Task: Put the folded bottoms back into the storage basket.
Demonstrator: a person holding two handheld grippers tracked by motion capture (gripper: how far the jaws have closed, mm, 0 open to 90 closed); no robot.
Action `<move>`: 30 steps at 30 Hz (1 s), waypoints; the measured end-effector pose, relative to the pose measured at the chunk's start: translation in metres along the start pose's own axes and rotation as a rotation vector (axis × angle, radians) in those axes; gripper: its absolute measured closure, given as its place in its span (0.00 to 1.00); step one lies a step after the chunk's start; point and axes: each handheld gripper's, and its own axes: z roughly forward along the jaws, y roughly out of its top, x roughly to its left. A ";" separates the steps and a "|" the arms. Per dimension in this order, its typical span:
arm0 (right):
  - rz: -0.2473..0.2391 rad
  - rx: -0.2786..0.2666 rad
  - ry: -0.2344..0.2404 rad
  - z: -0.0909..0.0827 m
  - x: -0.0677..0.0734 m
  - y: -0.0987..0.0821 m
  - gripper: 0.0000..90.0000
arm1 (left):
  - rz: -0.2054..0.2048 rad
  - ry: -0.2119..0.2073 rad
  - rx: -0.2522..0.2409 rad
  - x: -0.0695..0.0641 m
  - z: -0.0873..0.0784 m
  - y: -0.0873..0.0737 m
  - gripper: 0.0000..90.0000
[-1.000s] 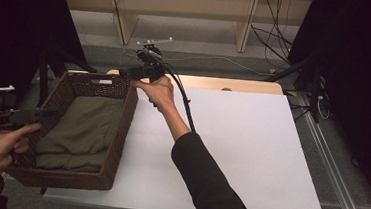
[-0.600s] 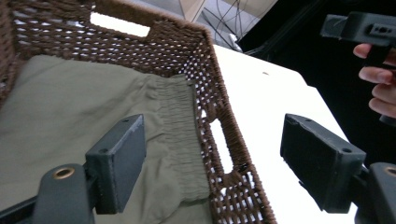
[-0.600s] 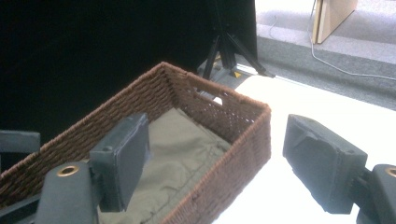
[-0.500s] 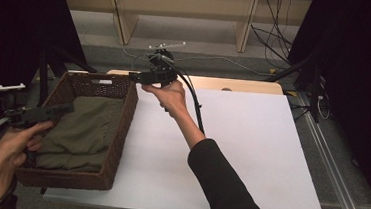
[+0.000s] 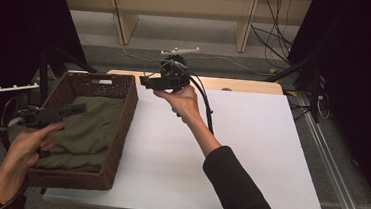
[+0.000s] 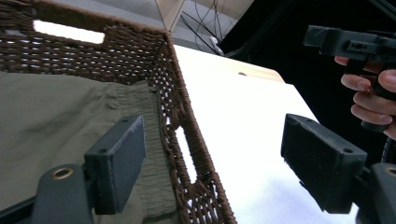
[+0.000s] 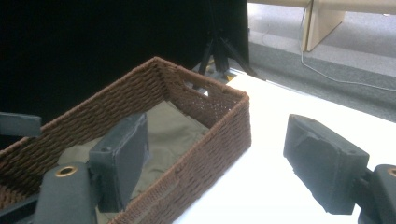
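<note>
On the white table (image 5: 210,151) we had drawn both tongs up and apart, left gripper (image 6: 212,158) and right gripper (image 7: 215,161) gaping empty, leaving the olive cloth (image 5: 89,127) settled inside the wicker basket (image 5: 121,129), apparently placed.

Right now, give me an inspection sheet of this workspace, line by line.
Surface: white table, bare apart from the basket at its left side.
Job's things: brown woven basket holding an olive green cloth that lies flat inside.
Clutter: nothing seen on the table.
Grippers: left gripper open, empty, held over the basket's near left part; right gripper open, empty, held up near the basket's far right corner.
Cables: a black cable trails from the right gripper along the forearm; more cables lie on the floor beyond the table.
Surroundings: pale wooden shelf legs behind, black curtains at the sides.
</note>
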 end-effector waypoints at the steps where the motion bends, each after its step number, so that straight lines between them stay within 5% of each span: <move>1: -0.002 0.000 -0.001 -0.002 0.000 -0.001 0.26 | 0.003 -0.002 0.002 -0.001 0.001 0.000 0.24; 5: -0.034 0.004 -0.024 -0.009 -0.002 -0.004 0.26 | 0.015 -0.012 0.001 -0.007 0.004 -0.001 0.24; 15: -0.031 0.000 -0.014 -0.021 -0.005 -0.014 0.26 | 0.033 -0.028 -0.028 -0.017 0.007 -0.002 0.24; 30: -0.040 -0.033 -0.029 -0.040 -0.012 -0.028 0.26 | 0.076 -0.046 -0.009 -0.035 0.023 -0.010 0.23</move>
